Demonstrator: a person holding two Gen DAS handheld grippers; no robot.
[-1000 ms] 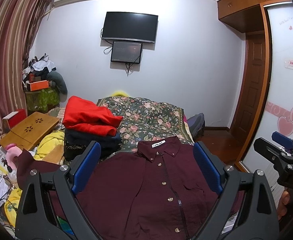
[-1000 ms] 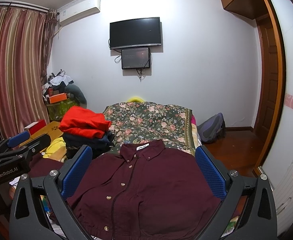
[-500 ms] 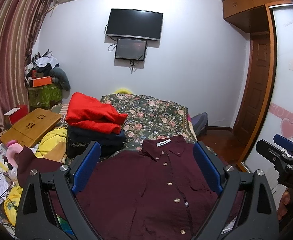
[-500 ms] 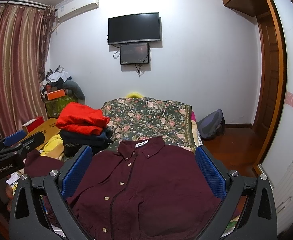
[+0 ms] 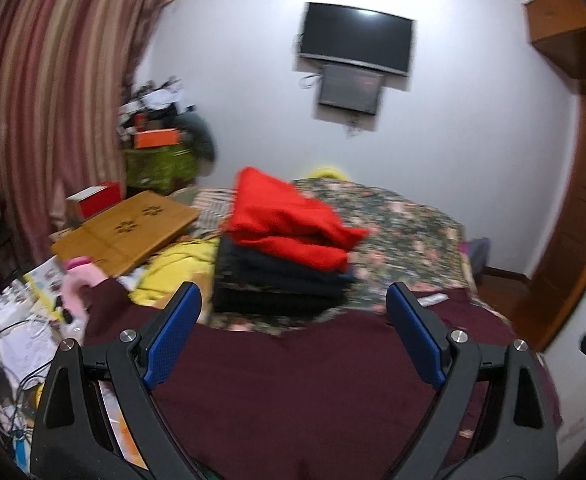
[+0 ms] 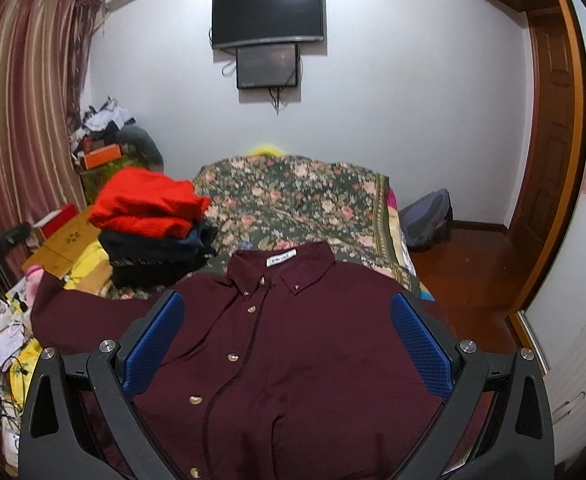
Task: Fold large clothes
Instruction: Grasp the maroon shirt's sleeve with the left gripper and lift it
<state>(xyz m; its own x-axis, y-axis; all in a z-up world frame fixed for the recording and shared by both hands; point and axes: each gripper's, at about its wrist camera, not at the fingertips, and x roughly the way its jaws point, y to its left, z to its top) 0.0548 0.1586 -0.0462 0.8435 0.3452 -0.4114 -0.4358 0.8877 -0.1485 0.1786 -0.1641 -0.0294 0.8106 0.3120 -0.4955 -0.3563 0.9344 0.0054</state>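
Note:
A dark maroon button-up shirt (image 6: 293, 340) lies flat, front up, on the near end of the bed, collar toward the far wall. It also shows in the left wrist view (image 5: 293, 380), blurred. My right gripper (image 6: 287, 336) is open and empty above the shirt's chest. My left gripper (image 5: 293, 336) is open and empty above the shirt's left part, near its sleeve (image 5: 105, 304). The sleeve spreads left in the right wrist view (image 6: 77, 312).
A stack of folded clothes, red on top of dark ones (image 6: 149, 216), sits on the floral bedspread (image 6: 293, 196) left of the shirt. A wooden lap desk (image 5: 125, 232), yellow cloth and cluttered papers lie at left. A backpack (image 6: 429, 216) and wooden door stand right.
My left gripper has swung to the left, so the folded stack now sits ahead of it and the collar is at its right. My right gripper has dropped slightly toward the shirt.

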